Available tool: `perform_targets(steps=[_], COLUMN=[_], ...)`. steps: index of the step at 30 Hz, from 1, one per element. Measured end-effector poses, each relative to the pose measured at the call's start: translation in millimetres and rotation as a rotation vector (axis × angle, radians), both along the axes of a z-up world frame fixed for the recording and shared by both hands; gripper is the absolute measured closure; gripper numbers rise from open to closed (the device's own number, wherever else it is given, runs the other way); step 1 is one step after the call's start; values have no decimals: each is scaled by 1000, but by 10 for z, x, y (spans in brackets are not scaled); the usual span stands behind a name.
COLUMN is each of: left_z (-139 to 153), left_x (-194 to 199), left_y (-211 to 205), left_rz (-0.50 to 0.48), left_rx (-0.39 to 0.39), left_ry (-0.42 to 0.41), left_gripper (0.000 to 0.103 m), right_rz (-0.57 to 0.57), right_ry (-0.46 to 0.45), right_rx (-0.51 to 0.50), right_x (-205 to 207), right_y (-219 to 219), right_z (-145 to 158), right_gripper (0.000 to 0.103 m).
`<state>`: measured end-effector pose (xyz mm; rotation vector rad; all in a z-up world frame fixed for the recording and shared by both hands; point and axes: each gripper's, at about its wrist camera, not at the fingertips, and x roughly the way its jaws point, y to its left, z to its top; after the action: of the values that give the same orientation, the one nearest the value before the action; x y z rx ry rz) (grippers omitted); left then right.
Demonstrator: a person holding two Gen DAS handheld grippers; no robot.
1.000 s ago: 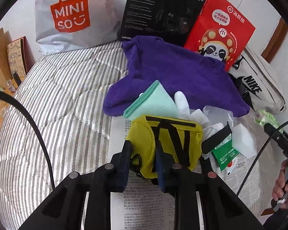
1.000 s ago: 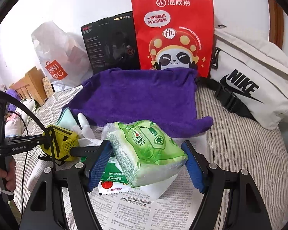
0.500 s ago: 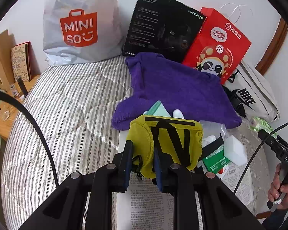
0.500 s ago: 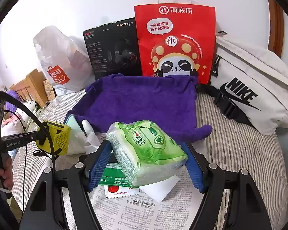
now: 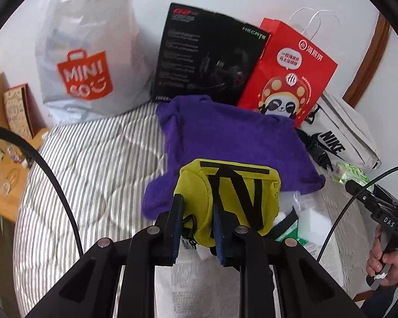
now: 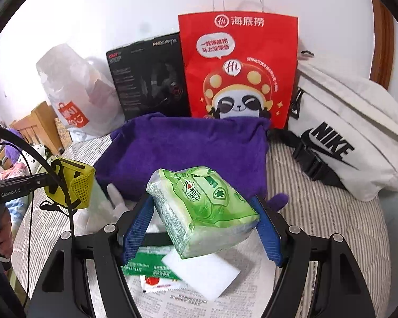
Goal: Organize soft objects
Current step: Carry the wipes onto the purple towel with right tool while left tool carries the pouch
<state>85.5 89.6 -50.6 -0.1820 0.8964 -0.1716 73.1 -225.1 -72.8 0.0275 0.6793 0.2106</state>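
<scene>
Striped bed (image 5: 92, 164): left jaws pinch yellow pouch (image 5: 225, 198), right grip tissue pack (image 6: 201, 206).

Pretty sure this is my bedroom at home: a bed with a striped quilt (image 5: 98, 175) under my tongs, shopping bags (image 5: 77, 61) and a white sling bag (image 6: 353, 137) propped on the wall ahead, wooden nightstand (image 5: 10, 185) off left.

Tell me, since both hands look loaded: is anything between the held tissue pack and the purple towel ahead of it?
Nothing visible. The tissue pack, clamped in the right gripper, hangs clear above the bed, and the purple towel beyond it lies bare.
</scene>
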Motion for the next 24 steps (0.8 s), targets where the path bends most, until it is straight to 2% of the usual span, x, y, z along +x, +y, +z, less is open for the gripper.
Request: perform_targets(steps=[14, 24], left_z=[291, 203], left_x=[610, 1076], left_y=[-125, -209], left_rz=[-44, -27], left_rx=[9, -6], left_ry=[-42, -14], left_gripper=[83, 83], right_rz=[-44, -47], right_ry=[-30, -15], right_rx=[-23, -2], right_x=[472, 1004], right_y=[-98, -66], right_z=[278, 234], right_gripper=[29, 29])
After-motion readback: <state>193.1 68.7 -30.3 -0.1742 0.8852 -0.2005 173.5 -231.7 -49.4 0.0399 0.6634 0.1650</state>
